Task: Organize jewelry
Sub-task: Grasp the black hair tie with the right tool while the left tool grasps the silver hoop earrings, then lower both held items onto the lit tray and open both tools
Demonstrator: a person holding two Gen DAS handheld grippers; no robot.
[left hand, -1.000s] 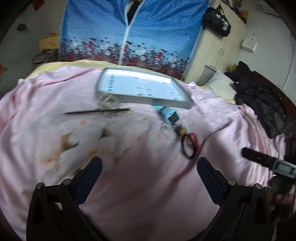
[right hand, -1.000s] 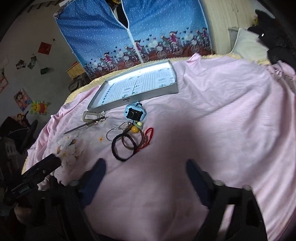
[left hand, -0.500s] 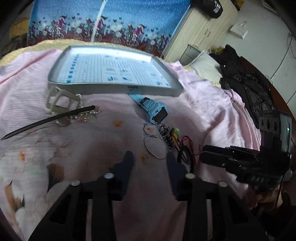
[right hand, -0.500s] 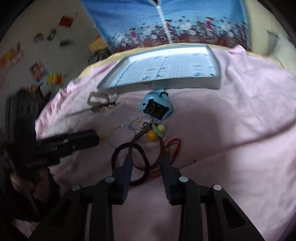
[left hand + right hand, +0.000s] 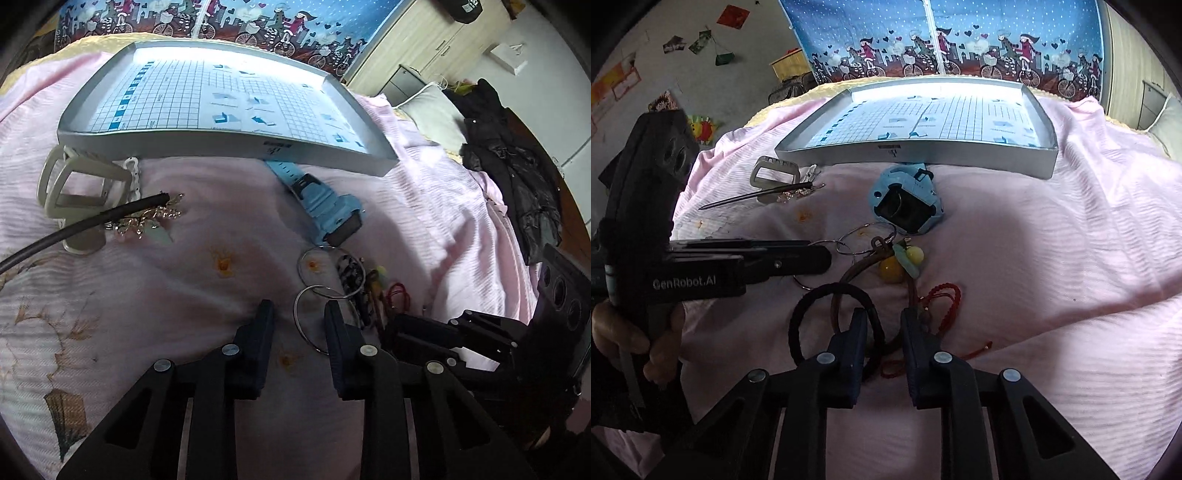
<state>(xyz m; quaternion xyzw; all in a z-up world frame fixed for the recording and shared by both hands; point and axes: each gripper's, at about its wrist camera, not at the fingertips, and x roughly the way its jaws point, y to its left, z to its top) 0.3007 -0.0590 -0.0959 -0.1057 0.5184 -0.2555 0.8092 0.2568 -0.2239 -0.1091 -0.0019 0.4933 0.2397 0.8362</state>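
Note:
A grey tray (image 5: pixel 221 147) lined with a grid sheet lies at the back of the pink bed. In front of it lie a blue watch (image 5: pixel 325 206) and two linked silver rings (image 5: pixel 321 258). My left gripper (image 5: pixel 299 319) is low over the sheet, its fingers narrowed but apart, with the nearer ring's left edge between them. My right gripper (image 5: pixel 884 325) is also narrowed and still open. Its fingers straddle the black hair tie (image 5: pixel 798 317) and the brown cord bracelet with yellow beads (image 5: pixel 892 269). A red cord (image 5: pixel 945 295) lies just right of it.
A white watch band (image 5: pixel 74 177), a black hair stick (image 5: pixel 74 225) and a small gold trinket (image 5: pixel 147 218) lie at the left. Dark clothes (image 5: pixel 517 177) and a pillow (image 5: pixel 432 110) are at the bed's right side. A hand (image 5: pixel 624 332) holds the left gripper.
Both grippers have moved forward and down to the jewelry pile. Their jaws have narrowed from wide open to a small gap around the ring and the hair tie.

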